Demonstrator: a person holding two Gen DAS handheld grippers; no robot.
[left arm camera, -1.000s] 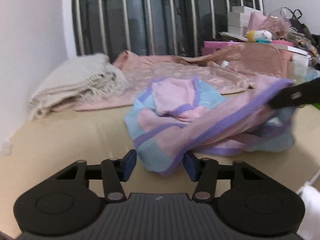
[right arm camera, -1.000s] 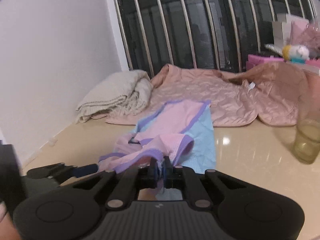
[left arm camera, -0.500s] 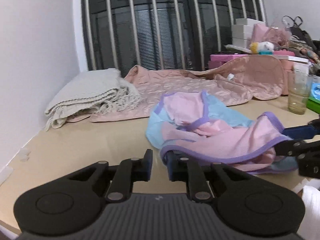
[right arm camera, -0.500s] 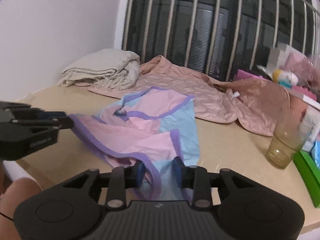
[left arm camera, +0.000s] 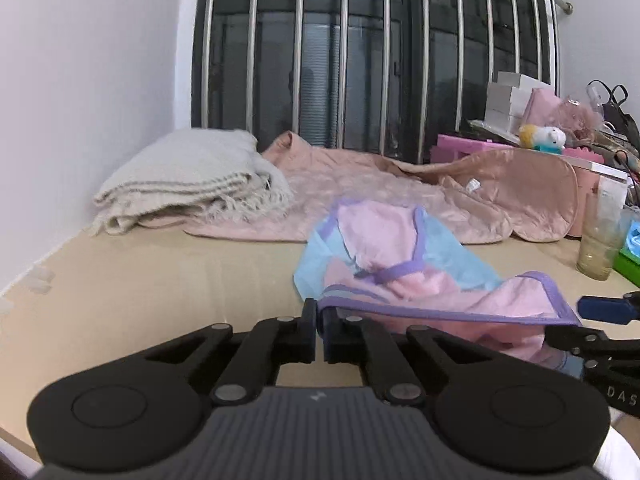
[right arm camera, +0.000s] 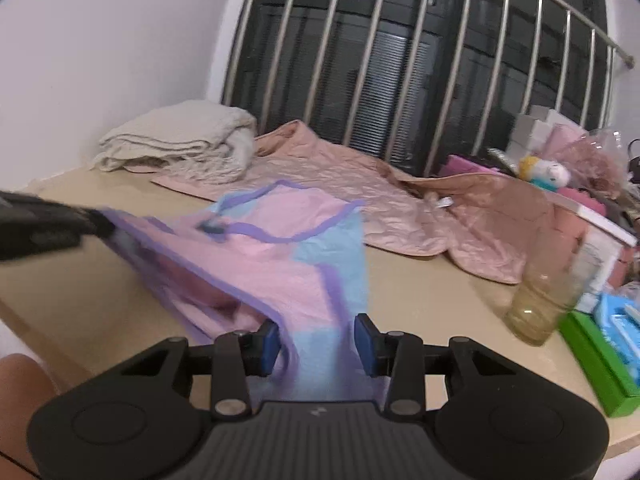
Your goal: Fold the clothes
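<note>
A pink and blue garment (left arm camera: 400,256) with purple trim lies half spread on the beige table (left arm camera: 160,280). My left gripper (left arm camera: 320,314) is shut on the near left end of its purple hem, and the hem runs taut to the right. The right wrist view shows the left gripper (right arm camera: 86,218) at the left holding that corner just above the table. My right gripper (right arm camera: 319,344) has its jaws opening. The garment (right arm camera: 288,264) lies loose between its blue pads (right arm camera: 270,346), which do not press it. My right gripper (left arm camera: 592,322) shows at the right edge of the left wrist view.
A folded cream blanket (left arm camera: 192,184) and a pink quilted cover (left arm camera: 400,192) lie at the back under the barred window (left arm camera: 360,60). A glass cup (right arm camera: 540,304), a green box (right arm camera: 592,364) and stacked clutter (left arm camera: 540,128) crowd the right. A white wall stands to the left.
My left gripper closed on the garment's purple hem. My right gripper let go of the fabric and opened, sinking toward the table. The garment spread out lower.
</note>
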